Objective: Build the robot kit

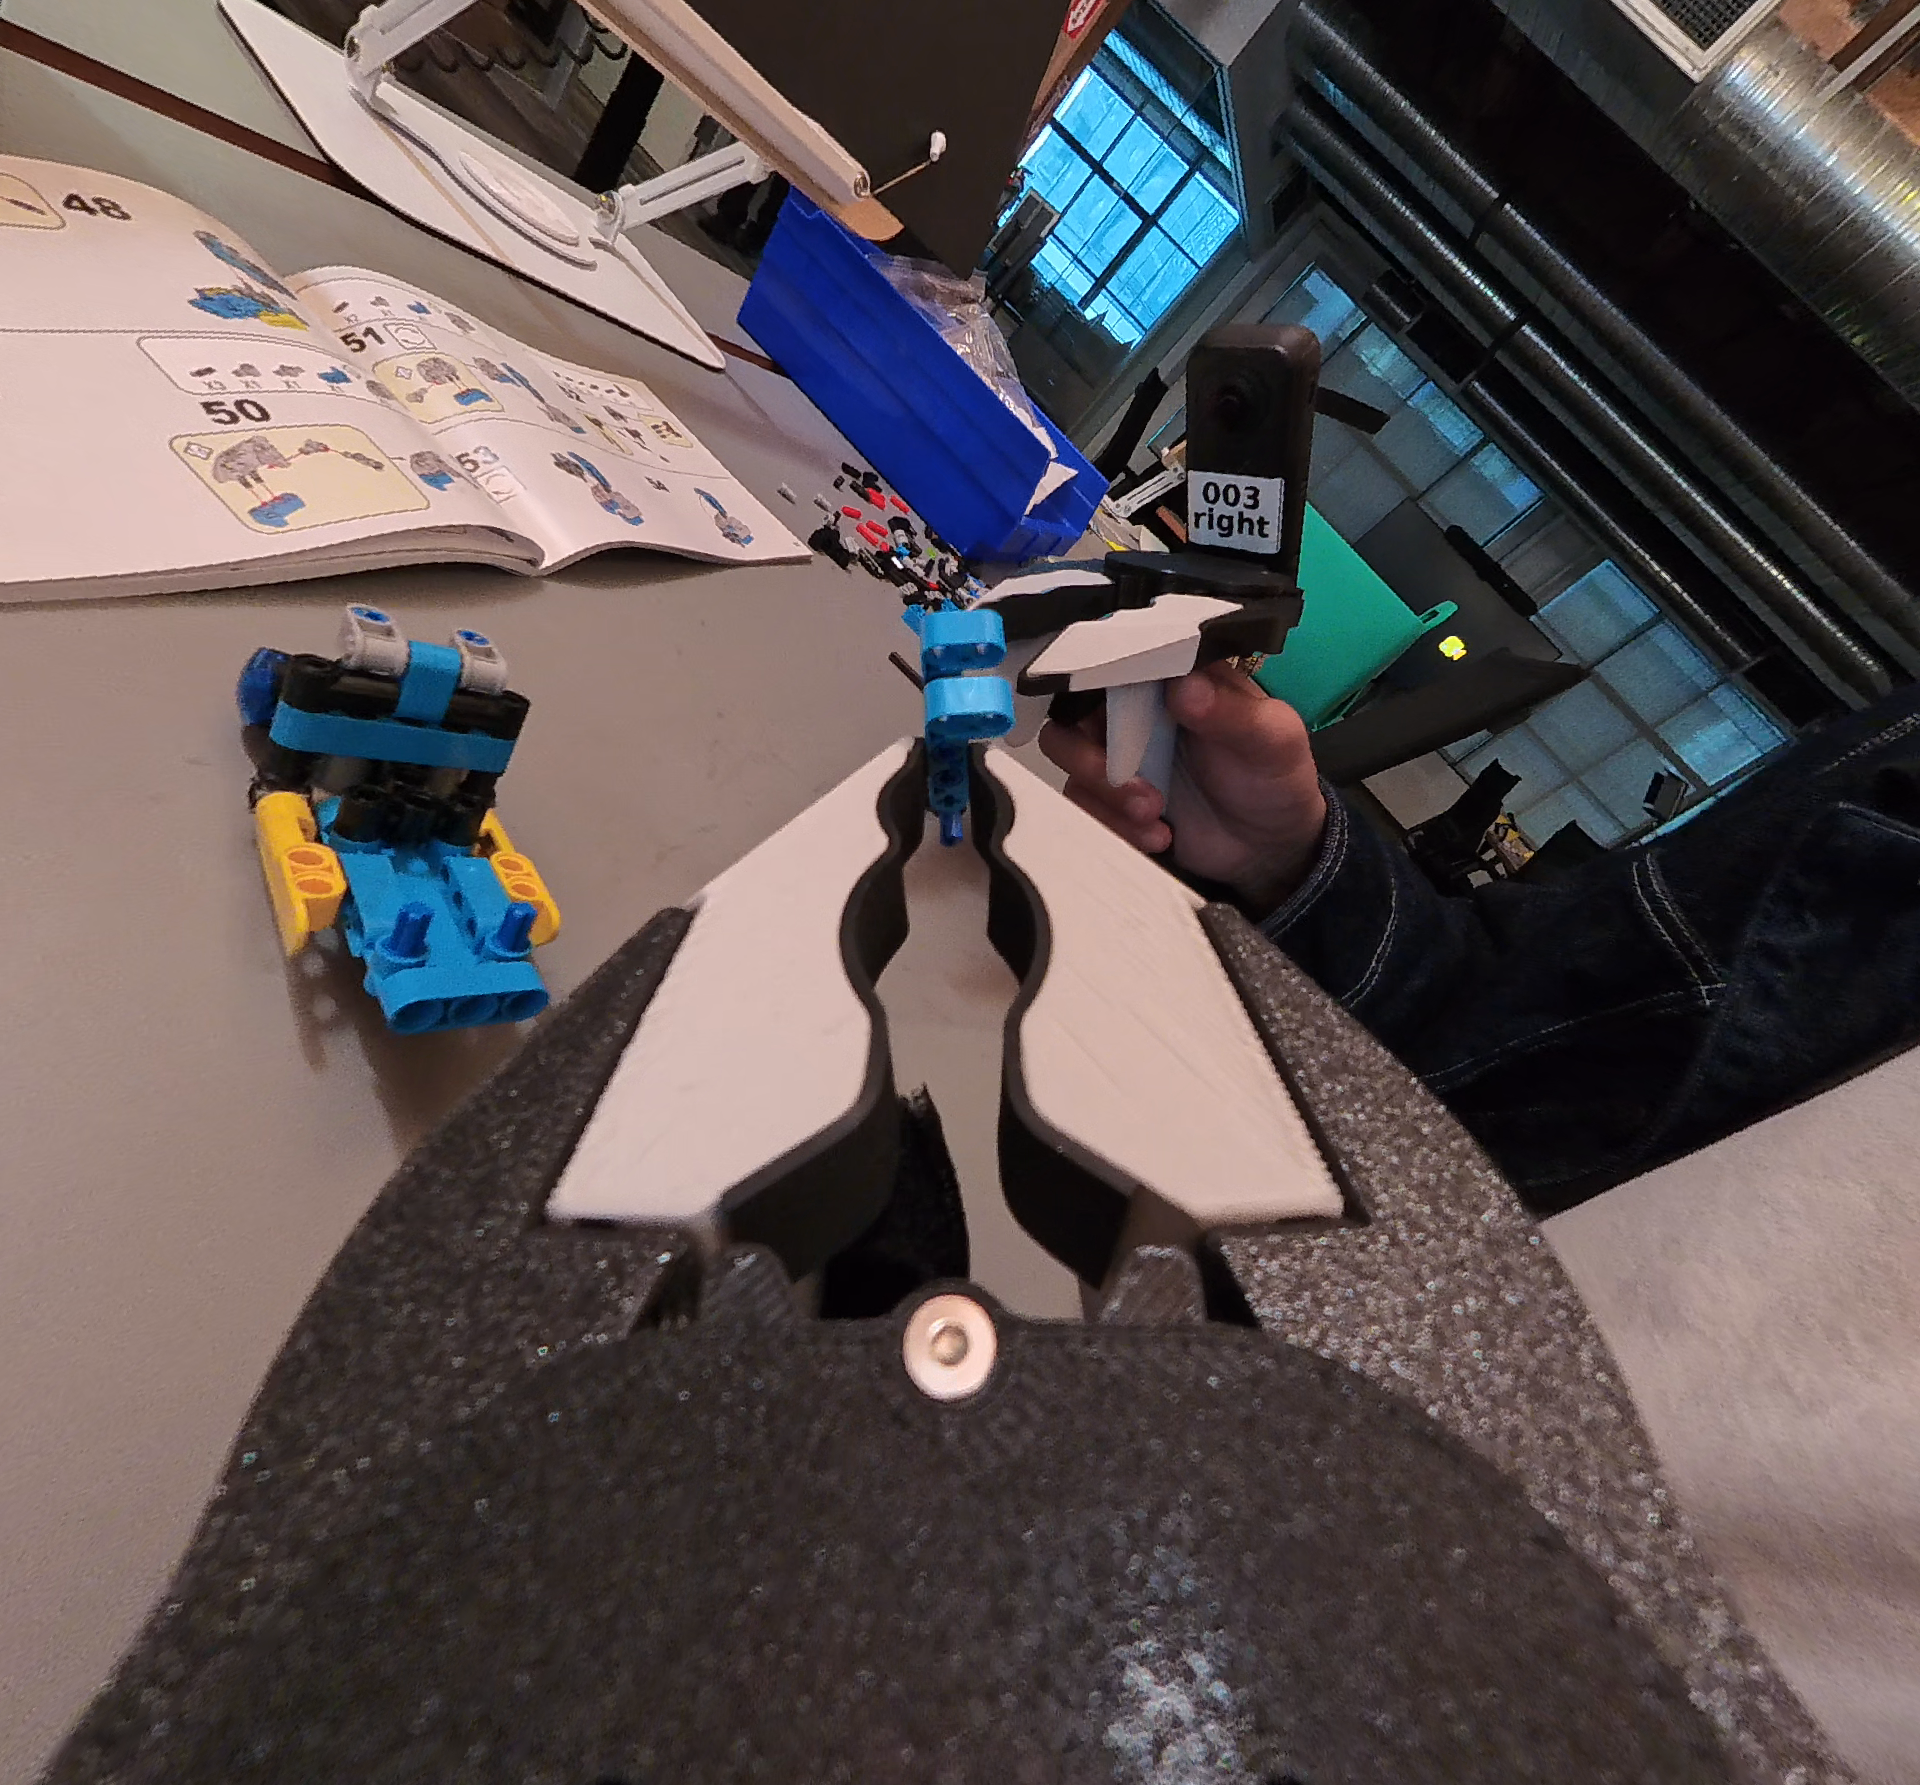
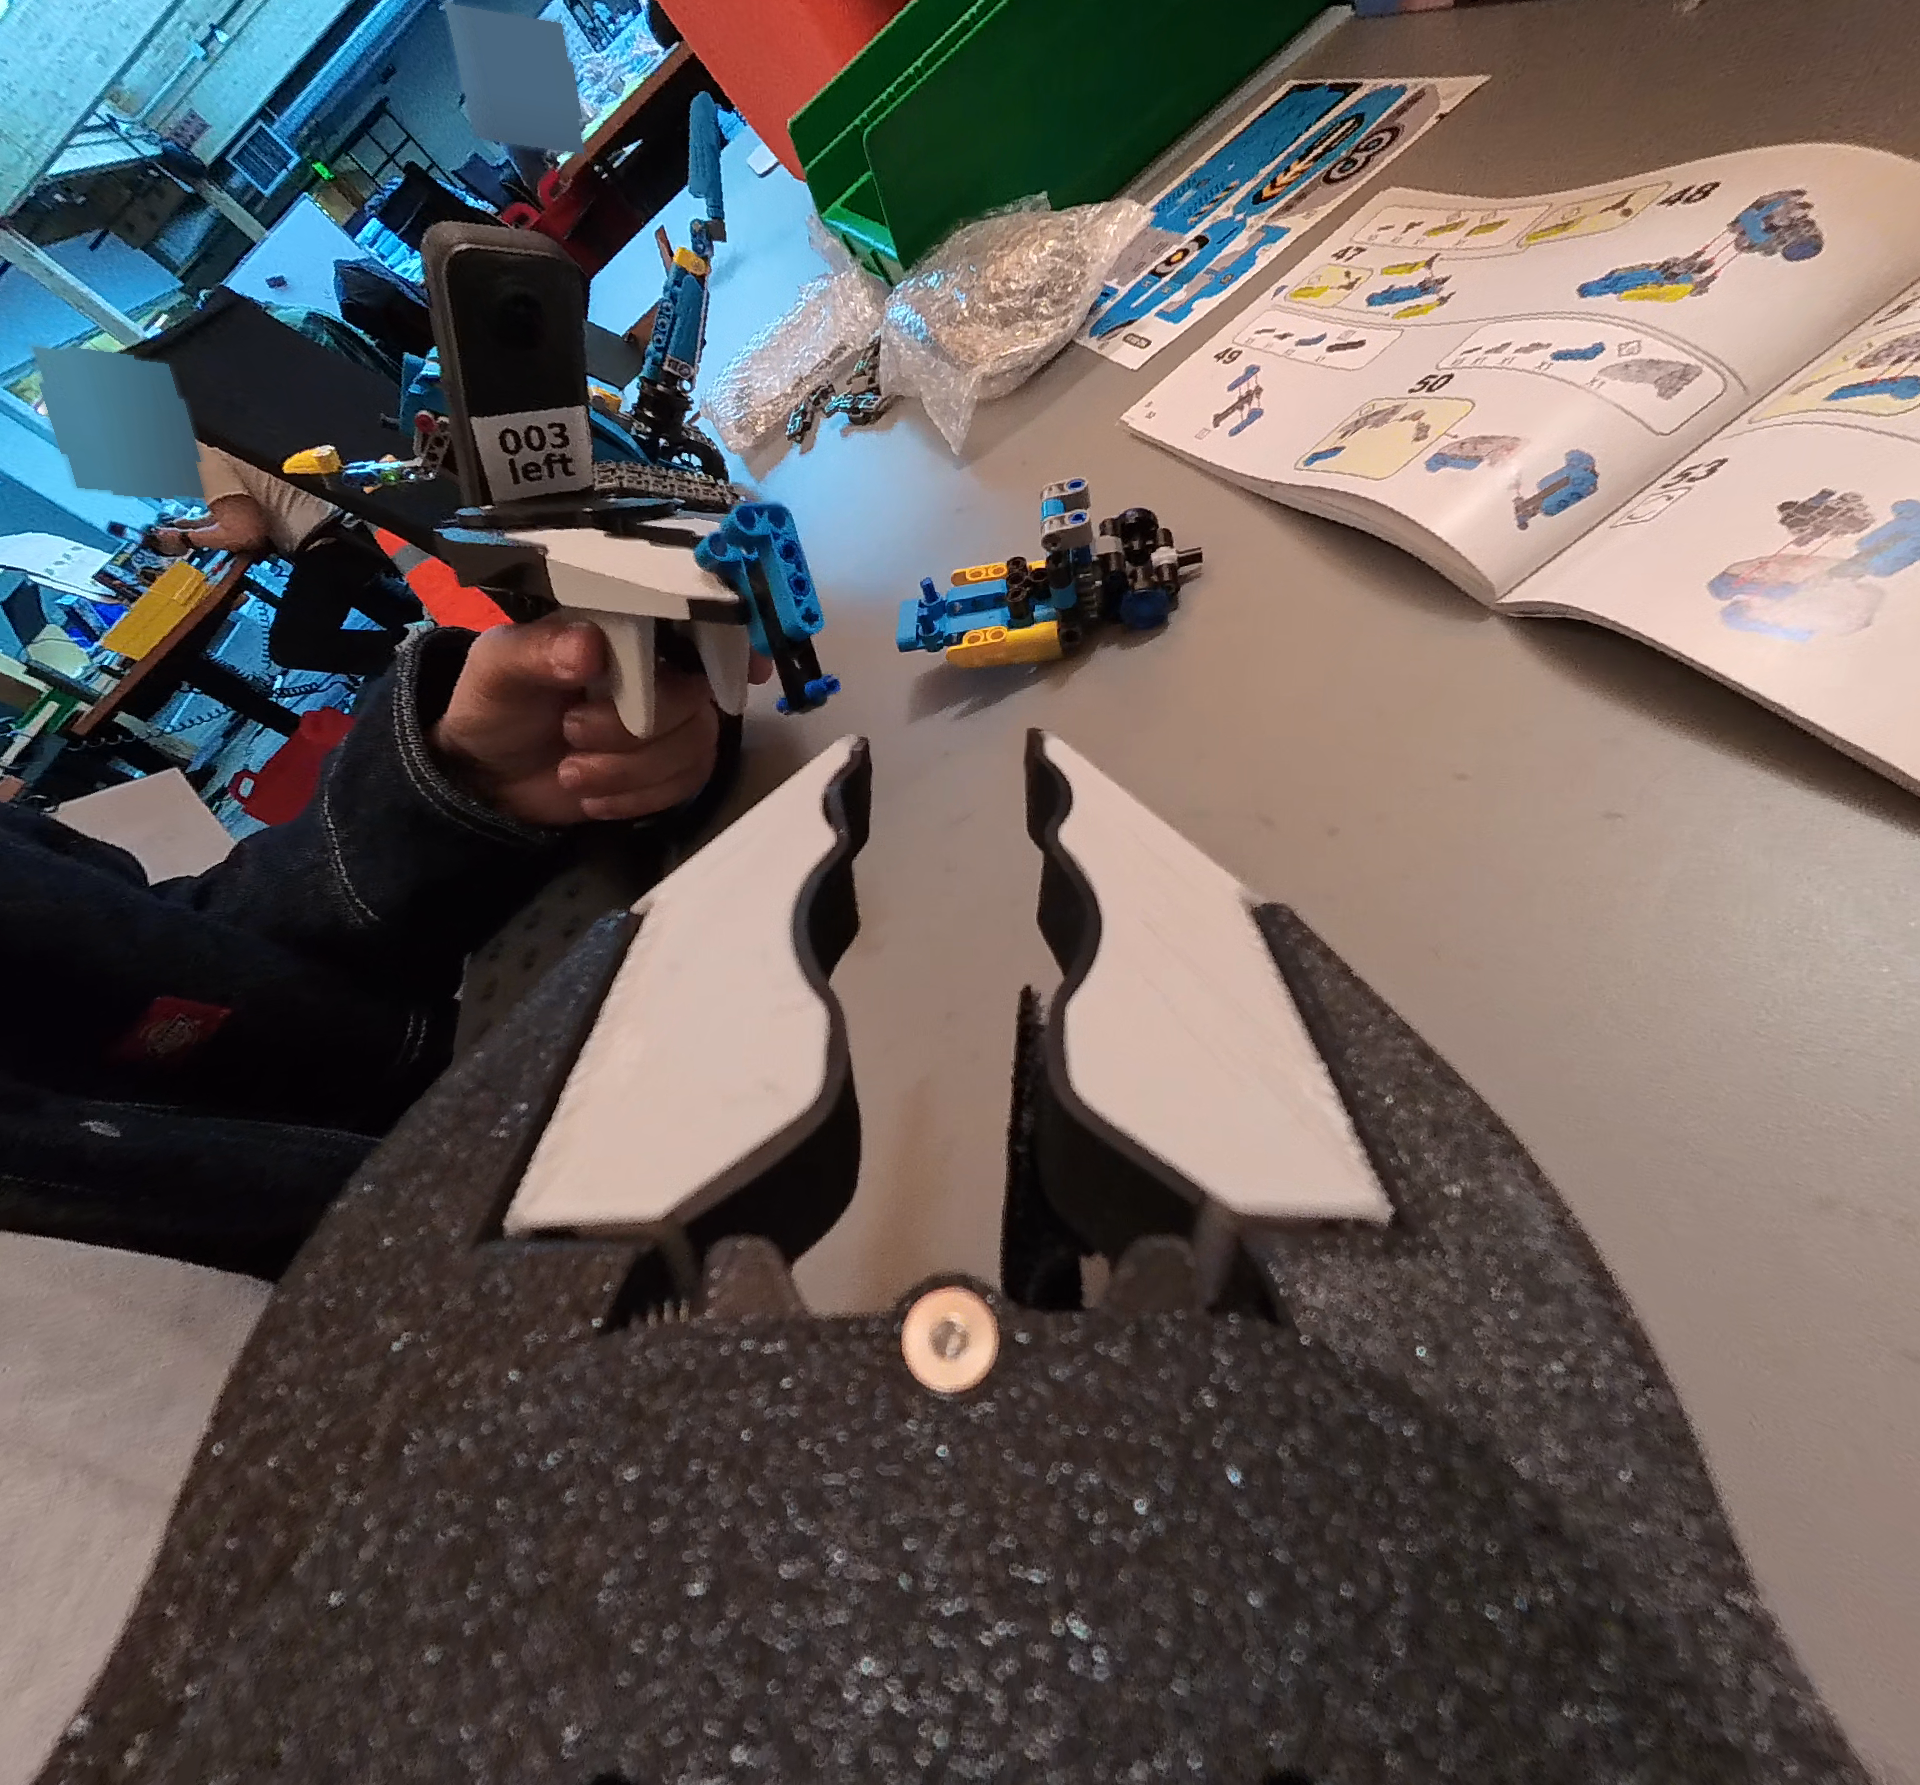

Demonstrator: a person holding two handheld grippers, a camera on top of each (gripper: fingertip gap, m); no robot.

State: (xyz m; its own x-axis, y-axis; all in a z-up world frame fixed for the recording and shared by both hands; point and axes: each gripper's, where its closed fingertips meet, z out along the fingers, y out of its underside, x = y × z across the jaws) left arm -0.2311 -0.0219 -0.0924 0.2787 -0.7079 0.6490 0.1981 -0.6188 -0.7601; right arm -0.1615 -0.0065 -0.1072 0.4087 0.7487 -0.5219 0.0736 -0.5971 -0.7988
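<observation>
Your left gripper [image 1: 948,779] has its jaws pinching one small blue brick piece [image 1: 961,696], held up off the grey table [image 1: 675,727]. Your right gripper [image 2: 945,759] hangs just beside that piece with jaws spread and nothing between them; in the left wrist view its tips sit against the piece's upper blue blocks, though you cannot tell if they touch.

One half-built toy car [image 2: 1044,582], blue, black and yellow, lies on the table ahead of both grippers, apart from them. One open instruction booklet [image 2: 1558,385] lies beyond it, with one sticker sheet [image 2: 1278,197] past that. Two crinkled clear plastic bags [image 2: 997,291] sit near one green bin [image 2: 1039,73]. In the left wrist view one blue bin [image 1: 914,385] stands behind a scatter of small loose parts [image 1: 883,530], too many and too small to count
</observation>
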